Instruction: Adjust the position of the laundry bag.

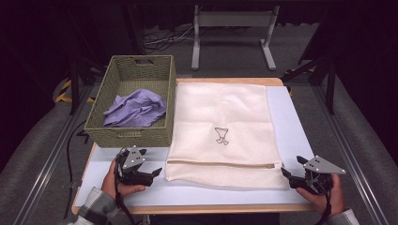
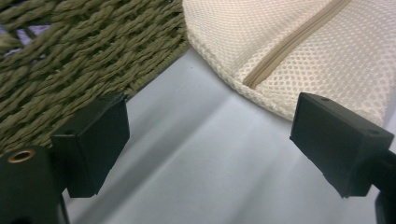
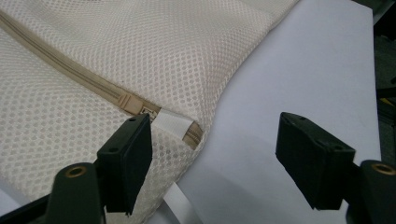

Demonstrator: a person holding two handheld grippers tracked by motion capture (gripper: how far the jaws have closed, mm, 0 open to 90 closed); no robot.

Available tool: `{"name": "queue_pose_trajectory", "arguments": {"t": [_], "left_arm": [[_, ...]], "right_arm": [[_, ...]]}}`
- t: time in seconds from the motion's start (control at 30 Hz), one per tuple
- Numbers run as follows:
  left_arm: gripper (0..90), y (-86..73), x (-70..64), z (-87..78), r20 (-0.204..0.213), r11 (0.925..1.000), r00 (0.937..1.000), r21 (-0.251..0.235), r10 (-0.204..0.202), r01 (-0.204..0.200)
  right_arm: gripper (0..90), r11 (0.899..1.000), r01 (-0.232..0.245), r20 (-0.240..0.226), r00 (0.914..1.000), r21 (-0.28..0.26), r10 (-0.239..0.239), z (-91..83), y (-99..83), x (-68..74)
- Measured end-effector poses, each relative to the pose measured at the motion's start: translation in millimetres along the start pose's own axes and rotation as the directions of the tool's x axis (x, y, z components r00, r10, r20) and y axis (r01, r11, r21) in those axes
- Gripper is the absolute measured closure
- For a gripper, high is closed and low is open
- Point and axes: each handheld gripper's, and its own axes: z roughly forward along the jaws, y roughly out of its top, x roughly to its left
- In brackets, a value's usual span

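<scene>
Item: mesh laundry bag (image 1: 220, 129), cream, flat on desk (image 1: 293, 126), centre; long axis runs 12–6 o'clock in high view, zip (image 1: 220, 163) crossing near the 6 o'clock end, 9 to 3. Zip pull (image 3: 137, 107) sits at the 3 o'clock end of the zip, w/ white tab (image 3: 170, 122) beside it. Right gripper (image 1: 290, 177): at bag's 3 o'clock-near corner, jaws spread, holding nothing; in right gripper view the pull lies just past its left jaw, approx 11 o'clock from jaw gap, near but apart, so this is the nearer gripper to the pull by a wide margin. Left gripper (image 1: 157, 172): at bag's 9 o'clock-near corner, jaws likewise apart and empty; left gripper view has closed zip end (image 2: 261, 74) at approx 1 o'clock, bare desk between jaws. Wicker basket (image 1: 101, 119): touching or just beside bag's 9 o'clock edge, far half; holds crumpled purple garment (image 1: 136, 108). Judgement: opening move turns on zip axis – right gripper would take the pull & draw toward 9 o'clock, left pinning the corner; garment then goes basket to bag. Bag looks shut; nothing yet grasped
</scene>
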Motion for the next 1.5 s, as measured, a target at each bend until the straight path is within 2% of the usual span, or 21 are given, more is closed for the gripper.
{"name": "queue_pose_trajectory", "arguments": {"t": [0.07, 0.23, 0.3, 0.37, 0.4, 0.57, 0.6, 0.7, 0.87, 1.0, 1.13, 1.23, 1.3, 1.33, 1.43, 1.5], "left_arm": [[14.6, 0.1, -2.9, 0.8, 0.016, 0.9998, 0.9999, 0.017, 0.004, -0.004], [16.3, 0.1, -3.8, -1.1, 0.02, 1.0, 0.9998, 0.007, -0.002, 0.002], [17.2, 0.3, -5.3, -0.4, 0.038, 0.9999, 0.9993, 0.011, -0.002, 0.002], [21.1, 0.9, -8.1, 2.3, 0.048, 0.9997, 0.9988, 0.023, -0.004, 0.003], [22.6, 1.4, -9.2, 3.7, 0.063, 0.9997, 0.998, 0.023, -0.007, 0.005], [25.5, 6.4, -16.0, 12.0, 0.082, 0.9993, 0.9966, 0.037, -0.006, 0.003], [26.3, 7.5, -16.2, 13.4, 0.083, 0.9992, 0.9965, 0.039, -0.003, 0.0], [28.0, 11.3, -17.2, 18.0, 0.098, 0.9991, 0.9951, 0.043, -0.007, 0.003], [27.7, 12.8, -15.8, 24.5, 0.128, 0.9961, 0.9905, 0.078, -0.051, 0.041], [30.1, 13.4, -15.6, 25.6, 0.14, 0.995, 0.9888, 0.091, -0.053, 0.041], [36.6, 13.9, -14.6, 28.8, 0.167, 0.9934, 0.9844, 0.108, -0.055, 0.037], [40.5, 15.8, -14.6, 30.4, 0.17, 0.9932, 0.9842, 0.112, -0.052, 0.033], [46.0, 18.1, -15.1, 31.0, 0.15, 0.9917, 0.9875, 0.126, -0.047, 0.028], [47.0, 19.5, -15.8, 31.2, 0.148, 0.991, 0.9881, 0.132, -0.042, 0.022], [56.7, 22.1, -17.8, 31.8, 0.162, 0.9907, 0.9867, 0.136, -0.013, -0.01], [65.5, 22.8, -18.6, 31.2, 0.159, 0.9903, 0.9873, 0.136, 0.006, -0.028]], "right_arm": [[27.8, 1.0, -0.008, -0.007, 0.9999, -0.006, 0.008, -0.2, 0.0, -0.3], [27.5, 1.0, -0.013, -0.019, 0.9998, -0.013, 0.012, 1.5, 2.5, 1.3], [27.9, 1.0, -0.004, -0.025, 0.9997, -0.005, 0.003, 4.6, 3.4, 2.9], [33.1, 1.0, 0.001, -0.028, 0.9996, 0.005, -0.001, 6.8, 4.5, 4.0], [40.0, 1.0, 0.008, -0.053, 0.9985, 0.012, -0.007, 7.5, 5.3, 4.7], [38.2, 0.999, 0.02, -0.085, 0.9962, 0.034, -0.017, 11.7, 7.2, 10.0], [38.6, 0.999, 0.023, -0.103, 0.9945, 0.036, -0.019, 13.6, 7.1, 9.9], [43.0, 0.998, 0.039, -0.101, 0.9943, 0.05, -0.034, 16.3, 8.0, 10.6], [46.8, 0.998, 0.028, -0.092, 0.9955, 0.06, -0.022, 18.3, 8.5, 11.3], [47.3, 0.997, 0.015, -0.092, 0.9958, 0.077, -0.008, 20.6, 7.2, 10.1], [49.0, 0.996, 0.01, -0.105, 0.9944, 0.084, -0.002, 21.5, 6.7, 10.4], [49.6, 0.996, -0.002, -0.111, 0.9938, 0.093, 0.012, 22.0, 6.3, 9.2], [51.9, 0.995, -0.017, -0.112, 0.9933, 0.094, 0.027, 22.3, 5.7, 8.1], [55.8, 0.996, -0.017, -0.106, 0.994, 0.085, 0.026, 21.9, 5.3, 7.7], [61.5, 0.996, -0.044, -0.106, 0.9929, 0.078, 0.052, 20.8, 4.7, 4.5], [62.5, 0.996, -0.041, -0.103, 0.9935, 0.083, 0.049, 20.5, 4.3, 4.3]]}}
